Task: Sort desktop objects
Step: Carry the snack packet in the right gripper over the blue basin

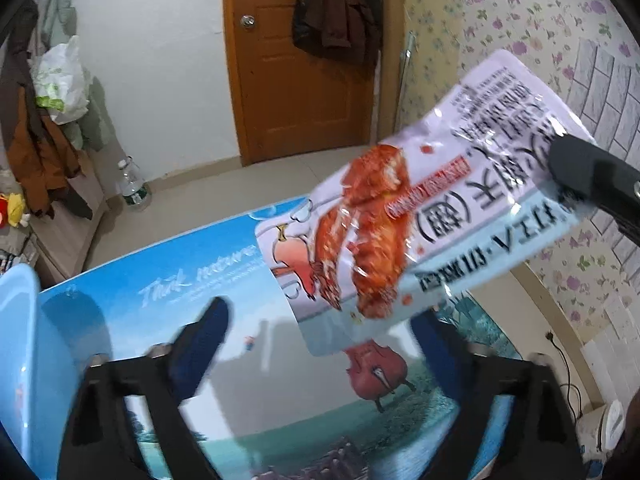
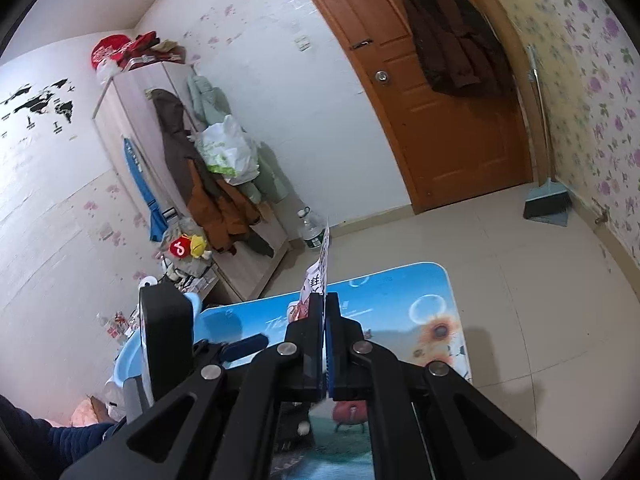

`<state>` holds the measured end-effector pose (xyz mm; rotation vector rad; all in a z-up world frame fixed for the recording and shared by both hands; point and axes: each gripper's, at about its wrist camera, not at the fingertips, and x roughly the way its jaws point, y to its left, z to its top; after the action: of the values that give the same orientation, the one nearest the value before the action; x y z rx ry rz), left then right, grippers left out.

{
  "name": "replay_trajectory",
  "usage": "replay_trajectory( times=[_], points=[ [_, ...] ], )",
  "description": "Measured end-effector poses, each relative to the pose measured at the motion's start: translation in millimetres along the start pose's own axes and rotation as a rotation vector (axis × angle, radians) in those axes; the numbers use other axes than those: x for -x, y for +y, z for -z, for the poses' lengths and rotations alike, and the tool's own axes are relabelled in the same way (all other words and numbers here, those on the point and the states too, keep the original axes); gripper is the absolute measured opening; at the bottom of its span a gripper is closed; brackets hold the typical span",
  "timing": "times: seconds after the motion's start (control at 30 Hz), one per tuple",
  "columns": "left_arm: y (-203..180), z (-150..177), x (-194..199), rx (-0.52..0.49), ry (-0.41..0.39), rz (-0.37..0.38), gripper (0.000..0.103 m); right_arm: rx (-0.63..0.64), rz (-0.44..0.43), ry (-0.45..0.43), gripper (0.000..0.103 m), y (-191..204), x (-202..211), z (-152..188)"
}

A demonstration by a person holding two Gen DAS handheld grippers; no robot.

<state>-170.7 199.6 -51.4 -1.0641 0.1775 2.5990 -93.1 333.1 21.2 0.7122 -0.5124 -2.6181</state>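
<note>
Here a snack packet (image 1: 404, 216) is carried above the surface (image 2: 400, 300).
It is clamped in the right hand-held gripper (image 2: 325, 304); the left hand-held gripper (image 1: 320, 332) is open and empty; placement in the blue bin (image 1: 20, 340) seems due.

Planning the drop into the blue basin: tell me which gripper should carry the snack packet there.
Right. The right gripper is already shut on the snack packet, holding it above the table. The left gripper is open and holds nothing, though the blue basin sits on its side.
</note>
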Motion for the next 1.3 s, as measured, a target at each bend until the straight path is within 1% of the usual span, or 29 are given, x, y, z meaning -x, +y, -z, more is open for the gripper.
replay_trajectory(
  times=[0.07, 0.1, 0.27, 0.3, 0.4, 0.43, 0.63, 0.93, 1.13, 1.3],
  points=[
    [5.6, -0.6, 2.8, 0.024, 0.005, -0.002, 0.060, 0.008, -0.003, -0.004, 0.001, 8.6, 4.3, -1.1],
    [8.5, -0.2, 5.1, 0.034, 0.004, -0.001, 0.058, 0.012, -0.001, -0.008, 0.001, 12.1, 6.4, -1.4],
    [11.5, 2.5, 25.0, 0.032, -0.036, 0.025, 0.033, 0.033, -0.009, -0.023, 0.001, 32.6, 18.7, -5.8],
    [11.8, 2.7, 28.4, 0.030, -0.043, 0.028, 0.030, 0.036, -0.012, -0.024, 0.001, 32.1, 21.6, -6.9],
    [15.3, 3.1, 40.0, 0.036, -0.066, 0.027, 0.024, 0.050, -0.020, -0.038, 0.001, 47.7, 30.5, -9.2],
    [18.0, 3.3, 43.2, 0.039, -0.072, 0.030, 0.020, 0.053, -0.020, -0.042, 0.001, 51.6, 32.3, -10.0],
    [28.3, 4.7, 64.6, 0.040, -0.118, 0.016, 0.015, 0.090, -0.028, -0.060, 0.001, 86.0, 45.6, -13.0],
    [55.3, 9.6, 101.5, 0.075, -0.176, -0.005, 0.015, 0.153, -0.051, -0.074, 0.001, 143.5, 58.1, -10.6],
    [81.3, 19.8, 131.3, 0.103, -0.209, -0.035, 0.015, 0.189, -0.083, -0.078, 0.001, 189.6, 56.9, -4.4],
    [113.7, 31.6, 156.8, 0.132, -0.230, -0.076, 0.015, 0.224, -0.119, -0.074, 0.001, 229.6, 50.0, 4.3]
  ],
)
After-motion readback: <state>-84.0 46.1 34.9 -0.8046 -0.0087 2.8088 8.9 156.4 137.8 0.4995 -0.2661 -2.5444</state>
